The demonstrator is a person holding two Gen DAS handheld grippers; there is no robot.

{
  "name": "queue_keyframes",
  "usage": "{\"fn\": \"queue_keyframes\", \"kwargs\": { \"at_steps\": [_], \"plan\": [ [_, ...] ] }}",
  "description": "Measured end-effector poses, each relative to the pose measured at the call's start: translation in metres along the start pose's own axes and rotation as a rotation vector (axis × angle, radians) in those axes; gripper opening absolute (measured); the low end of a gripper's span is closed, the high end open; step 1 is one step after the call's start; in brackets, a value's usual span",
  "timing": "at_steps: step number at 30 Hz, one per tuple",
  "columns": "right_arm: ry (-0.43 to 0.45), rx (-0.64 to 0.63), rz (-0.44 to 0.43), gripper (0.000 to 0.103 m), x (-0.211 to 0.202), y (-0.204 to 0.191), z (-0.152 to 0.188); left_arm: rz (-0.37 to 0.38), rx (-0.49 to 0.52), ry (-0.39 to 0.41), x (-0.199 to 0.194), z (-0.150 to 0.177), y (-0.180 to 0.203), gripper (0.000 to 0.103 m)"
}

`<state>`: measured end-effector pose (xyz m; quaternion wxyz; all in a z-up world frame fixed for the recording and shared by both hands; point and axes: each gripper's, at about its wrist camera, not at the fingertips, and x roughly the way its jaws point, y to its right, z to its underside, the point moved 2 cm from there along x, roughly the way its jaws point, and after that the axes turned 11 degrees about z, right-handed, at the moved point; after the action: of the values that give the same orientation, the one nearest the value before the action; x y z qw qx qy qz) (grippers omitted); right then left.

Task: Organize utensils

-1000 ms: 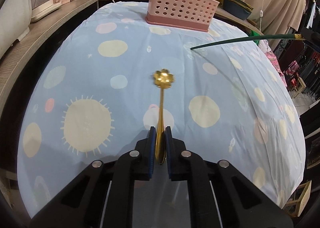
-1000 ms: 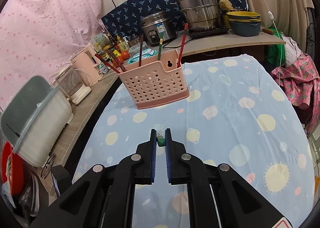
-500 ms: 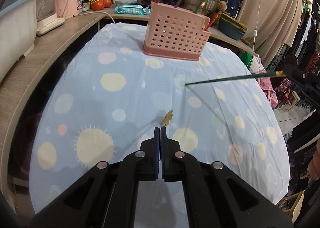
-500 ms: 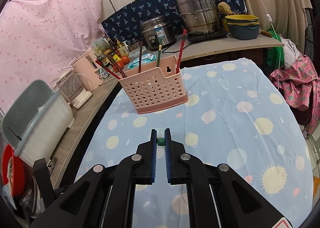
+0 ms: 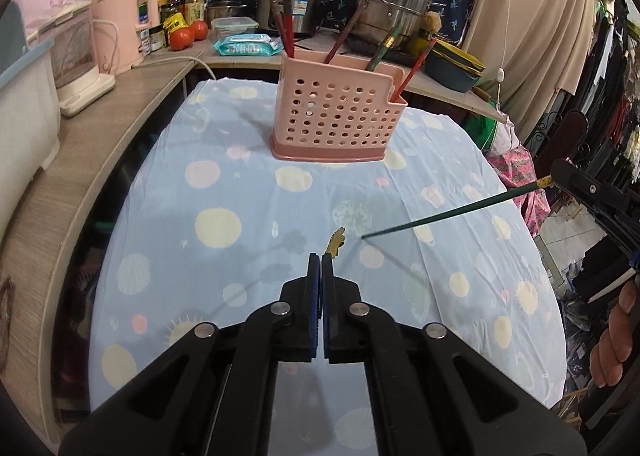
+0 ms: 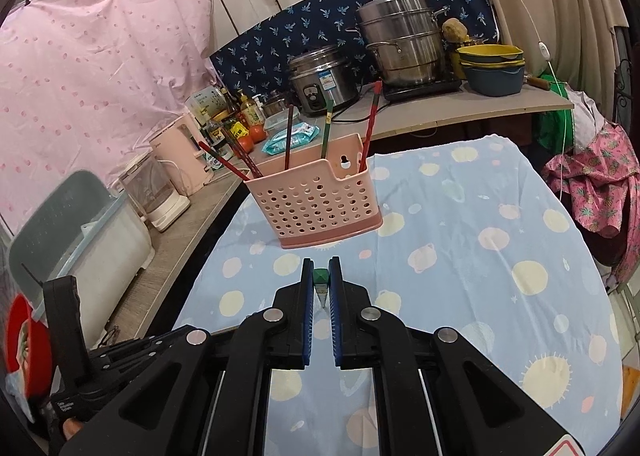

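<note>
1. Two grippers were loaded: the left gripper (image 5: 321,256) was clenched tight on a gold spoon (image 5: 336,243), and the right gripper (image 6: 321,272) was clamped on a green chopstick (image 5: 452,213).
2. From the left wrist view, only the spoon's flower-shaped end poked out past the pads, tilted up and to the right; it hung above the cloth (image 5: 240,184), not touching it.
3. The chopstick's long axis ran crosswise to the right gripper, reaching in from the right of the left view with its thin tip just beside the spoon's end. In the right wrist view only its green butt showed between the pads.
4. The pink basket (image 5: 336,116) stood ahead of both grippers at the far end of the cloth, well apart from each, with red and green sticks already leaning in it.
5. Judged from both views, neither hand was clearly nearer; the basket lay straight ahead of the right gripper and slightly right of centre for the left.
6. Hidden: the spoon's bowl and most of its handle, the basket's inner compartments, and whether free slots remained. A hand (image 5: 612,340) was cut off at the right edge.
</note>
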<state>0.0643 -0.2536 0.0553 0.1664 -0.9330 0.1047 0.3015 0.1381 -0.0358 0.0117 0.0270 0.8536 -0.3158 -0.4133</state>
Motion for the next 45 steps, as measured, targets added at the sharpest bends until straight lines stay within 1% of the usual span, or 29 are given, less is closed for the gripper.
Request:
{"fn": "queue_keyframes", "kwargs": {
  "at_steps": [3,9,14,19,22,25,28,33,39,42,45],
  "plan": [
    [0.017,-0.006,-0.009,0.007,-0.002,-0.005,-0.007,0.005,0.024,-0.014,0.003,0.001,0.006,0.001],
    [0.059,-0.022,-0.043,0.007,-0.004,-0.020,-0.019,0.037,0.041,-0.093,0.018,0.022,0.019,0.001],
    [0.104,-0.038,-0.028,0.007,-0.001,-0.028,-0.031,0.064,0.050,-0.138,0.020,0.038,0.027,0.001],
    [0.133,-0.027,-0.023,0.007,0.003,-0.029,-0.040,0.080,0.065,-0.162,0.018,0.047,0.035,0.001],
    [0.117,-0.028,-0.042,0.007,0.005,-0.033,-0.037,0.082,0.041,-0.144,0.016,0.041,0.033,0.001],
    [0.081,-0.058,-0.071,0.007,0.005,-0.043,-0.023,0.079,0.018,-0.108,0.012,0.028,0.029,0.001],
    [0.043,-0.080,-0.092,0.007,0.002,-0.048,-0.005,0.078,0.012,-0.072,0.005,0.015,0.026,0.001],
    [0.029,-0.062,-0.111,0.007,-0.005,-0.047,0.000,0.078,0.030,-0.006,-0.005,-0.011,0.028,0.001],
    [0.034,-0.059,-0.110,0.007,0.000,-0.048,-0.007,0.058,0.047,0.011,-0.002,-0.027,0.026,0.001],
    [0.071,-0.070,-0.099,0.007,-0.001,-0.048,-0.021,0.053,0.037,0.025,-0.003,-0.042,0.020,0.000],
    [0.120,-0.075,-0.077,0.007,0.000,-0.045,-0.045,0.045,0.045,0.060,-0.008,-0.064,0.015,0.001]
  ]
}}
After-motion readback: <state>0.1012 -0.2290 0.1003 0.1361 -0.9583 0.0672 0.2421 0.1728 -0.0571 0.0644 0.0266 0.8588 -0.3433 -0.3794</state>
